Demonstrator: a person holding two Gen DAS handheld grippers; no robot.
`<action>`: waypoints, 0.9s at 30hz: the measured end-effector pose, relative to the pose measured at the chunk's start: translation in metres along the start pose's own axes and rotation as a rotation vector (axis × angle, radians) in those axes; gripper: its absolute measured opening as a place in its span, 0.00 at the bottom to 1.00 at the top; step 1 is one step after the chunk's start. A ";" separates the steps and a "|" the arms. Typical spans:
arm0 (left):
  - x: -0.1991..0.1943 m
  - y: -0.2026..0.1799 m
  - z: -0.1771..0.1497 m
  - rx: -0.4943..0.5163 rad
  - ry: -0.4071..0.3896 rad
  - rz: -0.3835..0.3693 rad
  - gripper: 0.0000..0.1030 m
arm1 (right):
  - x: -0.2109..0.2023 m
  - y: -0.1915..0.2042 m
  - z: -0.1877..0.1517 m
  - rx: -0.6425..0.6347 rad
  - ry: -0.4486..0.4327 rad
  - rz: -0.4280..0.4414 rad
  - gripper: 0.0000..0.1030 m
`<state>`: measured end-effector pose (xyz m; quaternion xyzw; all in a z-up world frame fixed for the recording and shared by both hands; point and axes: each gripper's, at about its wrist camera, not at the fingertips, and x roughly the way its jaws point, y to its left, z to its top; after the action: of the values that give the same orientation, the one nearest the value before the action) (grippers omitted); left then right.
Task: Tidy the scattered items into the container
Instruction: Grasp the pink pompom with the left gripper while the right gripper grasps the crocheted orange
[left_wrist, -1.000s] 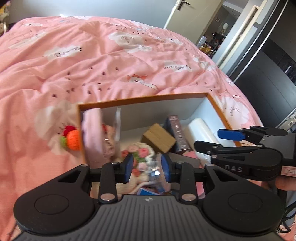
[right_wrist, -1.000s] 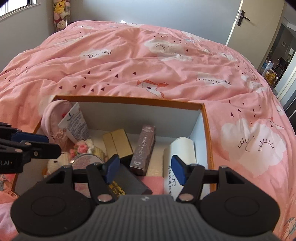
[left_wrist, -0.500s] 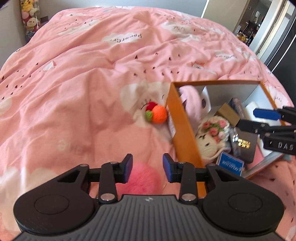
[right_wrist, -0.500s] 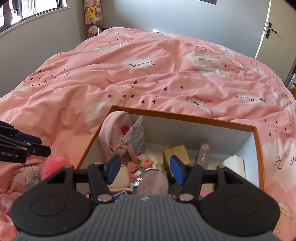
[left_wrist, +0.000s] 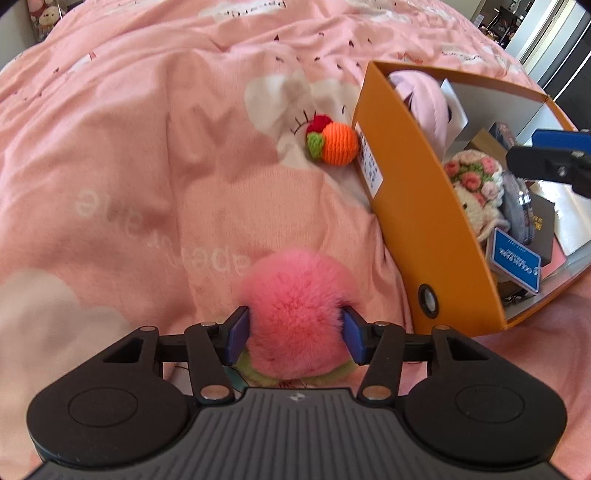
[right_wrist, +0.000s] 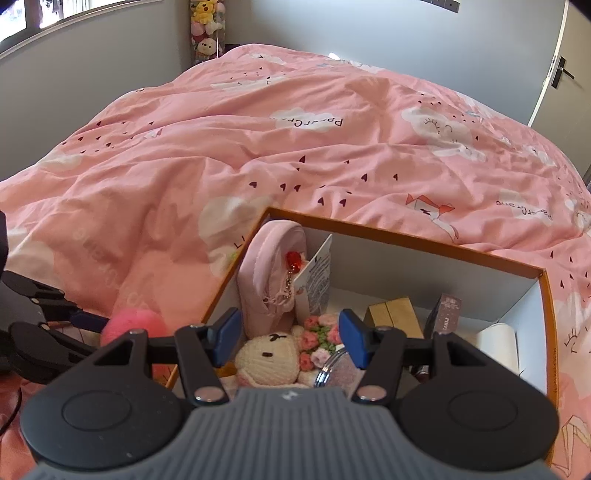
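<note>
An orange box (left_wrist: 413, 206) with white inner walls lies on the pink duvet and holds several small items. A fluffy pink pom-pom (left_wrist: 295, 310) lies on the duvet just left of the box, between the open fingers of my left gripper (left_wrist: 294, 335); the blue pads sit at its two sides. It also shows in the right wrist view (right_wrist: 133, 325). A crocheted orange ball (left_wrist: 334, 142) rests against the box's outer left wall. My right gripper (right_wrist: 284, 338) is open and empty above the box (right_wrist: 406, 236), over a knitted white bear (right_wrist: 269, 360).
Inside the box are a pink pouch (right_wrist: 273, 266), a flower bunch (right_wrist: 319, 332), a round tin (right_wrist: 336, 367), gold and dark cartons (right_wrist: 395, 314) and a white roll (right_wrist: 496, 345). The duvet (right_wrist: 258, 147) spreads far and left. A door (right_wrist: 561, 70) stands at the far right.
My left gripper has left the box, swung to the duvet on its left, opened wider and come down around the pink pom-pom. My right gripper has drifted left over the box.
</note>
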<state>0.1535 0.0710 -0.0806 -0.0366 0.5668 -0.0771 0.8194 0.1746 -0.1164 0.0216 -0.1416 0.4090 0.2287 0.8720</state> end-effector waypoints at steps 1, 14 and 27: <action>0.002 0.000 -0.001 0.000 0.003 -0.002 0.60 | 0.001 0.001 0.000 0.000 0.002 0.001 0.60; 0.020 -0.002 -0.010 0.021 -0.002 0.023 0.47 | 0.015 0.020 0.014 -0.113 -0.023 0.048 0.60; -0.015 0.009 0.013 0.023 -0.121 0.070 0.14 | 0.057 0.066 0.043 -0.577 0.014 0.092 0.57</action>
<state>0.1608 0.0820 -0.0635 -0.0116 0.5164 -0.0525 0.8546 0.2007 -0.0246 0.0001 -0.3669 0.3390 0.3738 0.7815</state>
